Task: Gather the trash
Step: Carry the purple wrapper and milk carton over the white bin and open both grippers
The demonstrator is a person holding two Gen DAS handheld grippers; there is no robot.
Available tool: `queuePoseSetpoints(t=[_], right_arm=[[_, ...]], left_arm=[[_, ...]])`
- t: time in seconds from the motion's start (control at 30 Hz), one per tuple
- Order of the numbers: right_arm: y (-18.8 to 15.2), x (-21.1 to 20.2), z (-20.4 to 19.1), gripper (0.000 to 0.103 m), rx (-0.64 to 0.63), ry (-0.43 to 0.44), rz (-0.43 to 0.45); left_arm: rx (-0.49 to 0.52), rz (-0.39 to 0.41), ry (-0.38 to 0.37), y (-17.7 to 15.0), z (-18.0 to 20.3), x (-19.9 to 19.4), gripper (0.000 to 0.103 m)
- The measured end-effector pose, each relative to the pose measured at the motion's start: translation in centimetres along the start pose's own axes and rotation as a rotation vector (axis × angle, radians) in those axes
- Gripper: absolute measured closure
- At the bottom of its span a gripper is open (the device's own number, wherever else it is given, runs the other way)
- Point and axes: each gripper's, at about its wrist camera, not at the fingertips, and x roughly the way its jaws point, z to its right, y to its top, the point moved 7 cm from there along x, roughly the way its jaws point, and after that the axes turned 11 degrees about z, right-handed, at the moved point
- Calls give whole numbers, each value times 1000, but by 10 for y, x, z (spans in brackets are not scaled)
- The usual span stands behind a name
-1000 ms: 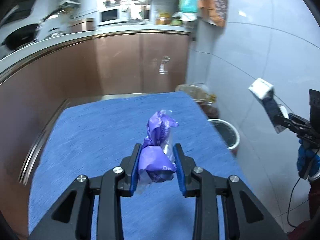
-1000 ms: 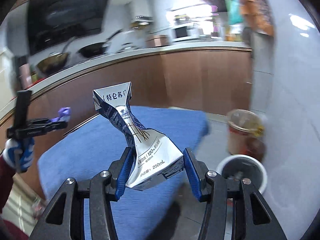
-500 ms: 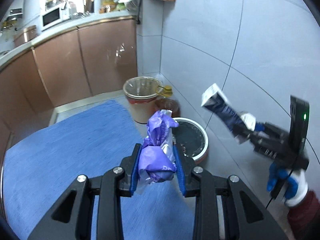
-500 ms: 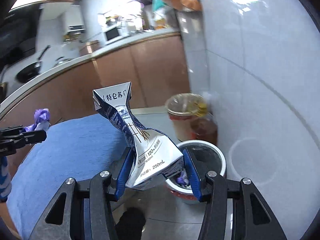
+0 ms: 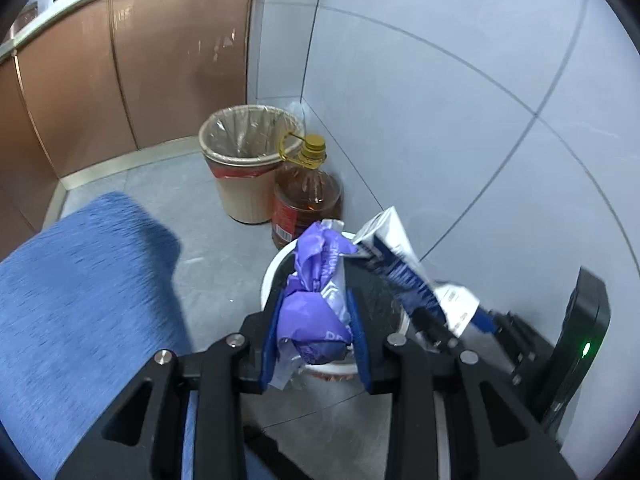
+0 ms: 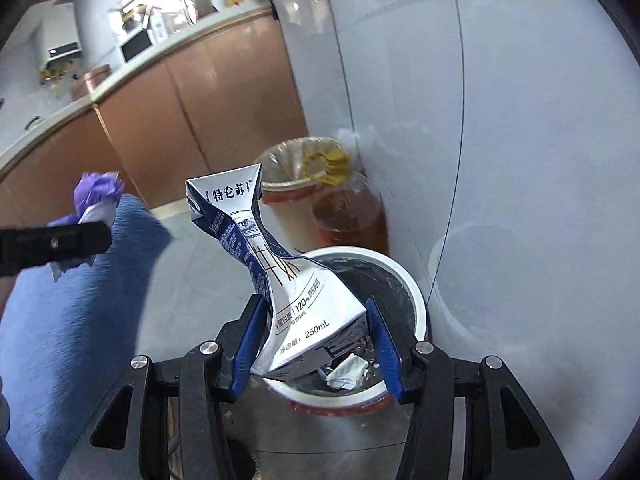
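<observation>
1. The left tongs (image 5: 316,336) clamp a crumpled purple plastic wrapper (image 5: 316,304), long axis along the fingers, free end pointing away from the camera, over the near rim of the white round waste bin with dark liner (image 6: 416,292).
2. The right tongs (image 6: 316,344) clamp a crushed blue-and-white 250 mL milk carton (image 6: 280,276), long axis tilted up and leftward, folded top farthest out, above the same bin.
3. Risk: the carton top lies close beside the wrapper; simultaneous release may deflect either onto the grey tiled floor (image 5: 216,264).
4. Risk: overshoot could strike the amber oil bottle with yellow cap (image 5: 306,196) just behind the bin.
</observation>
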Motion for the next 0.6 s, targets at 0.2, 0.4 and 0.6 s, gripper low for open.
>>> queuePoseSetpoints(t=[0.2,0.4,0.6], right_arm=[[-15,31,13,54,14,-51,-42],[-22,55,19,52,3,-87,-63],[-32,60,21,31,-22,-136,-80]], left_arm=[[-27,-33,-10,6,7,44,72],[-87,-48,-43,7,10,68,57],[-130,-17,-58,12,3,58,46]])
